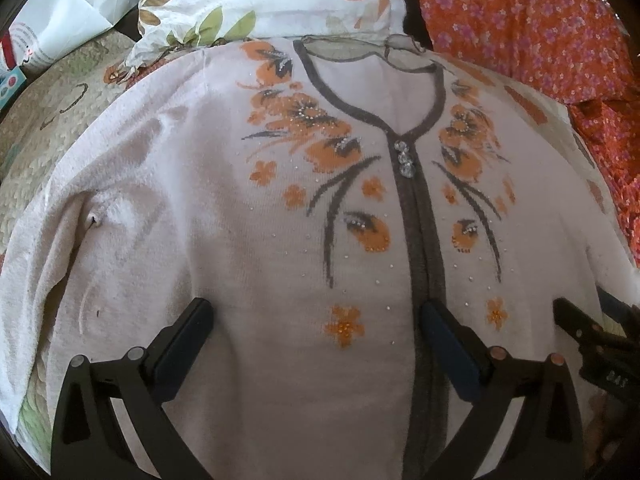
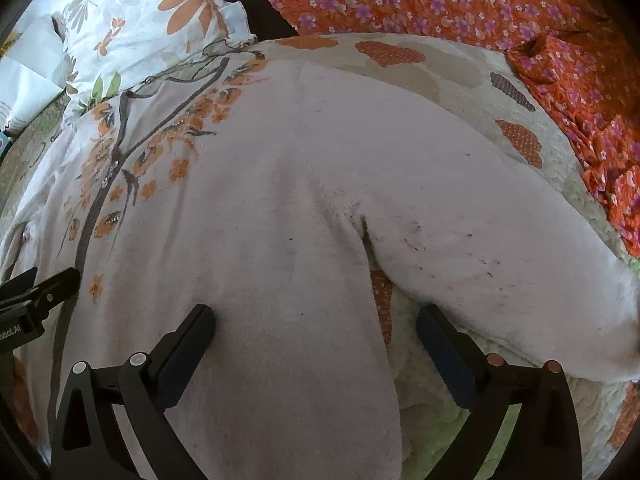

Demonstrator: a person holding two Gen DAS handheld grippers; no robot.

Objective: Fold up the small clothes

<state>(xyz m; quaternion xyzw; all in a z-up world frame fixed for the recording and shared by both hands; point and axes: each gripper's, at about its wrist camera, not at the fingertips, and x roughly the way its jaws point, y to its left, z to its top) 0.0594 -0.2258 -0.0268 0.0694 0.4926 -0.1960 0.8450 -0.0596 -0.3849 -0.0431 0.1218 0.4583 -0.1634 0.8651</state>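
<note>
Both my hand-held grippers, left [image 1: 316,320] and right [image 2: 316,320], gape wide, empty, over flat cardigan [image 1: 248,240]; neckline far, hem near me.

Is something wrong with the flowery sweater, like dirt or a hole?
Yes. The sweater has small dark specks scattered on its sleeve, like lint or dirt. Near the other armpit there is a small dark spot that might be a hole; I cannot tell.

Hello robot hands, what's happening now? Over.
Left gripper open, right gripper open. Cardigan spread flat, unfolded. Nothing in the way.
</note>
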